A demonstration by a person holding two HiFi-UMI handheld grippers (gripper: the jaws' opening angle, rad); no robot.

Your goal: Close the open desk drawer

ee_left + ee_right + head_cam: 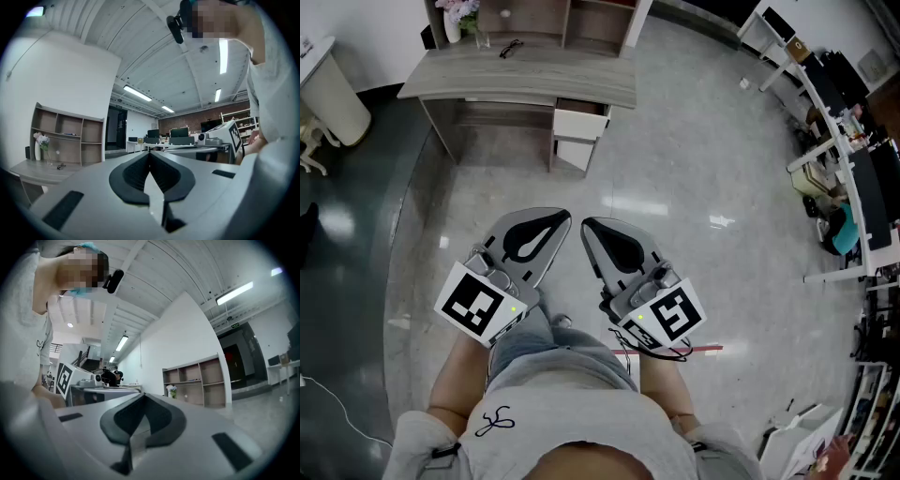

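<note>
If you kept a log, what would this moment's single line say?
left gripper: shut, empty | right gripper: shut, empty | drawer: open | desk: ahead, not touched | both grippers held side by side

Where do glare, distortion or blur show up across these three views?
Head view: bright glare patches on the glossy floor below the desk. Both gripper views: fisheye bending, dark corners; left gripper and right gripper jaws look sharp, closed.

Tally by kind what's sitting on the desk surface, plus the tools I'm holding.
Tools: 2, left tool and right tool, both shut, empty
Vase of flowers: 1
Clear glass: 1
Eyeglasses: 1
Dark object beside the vase: 1
Total: 6
</note>
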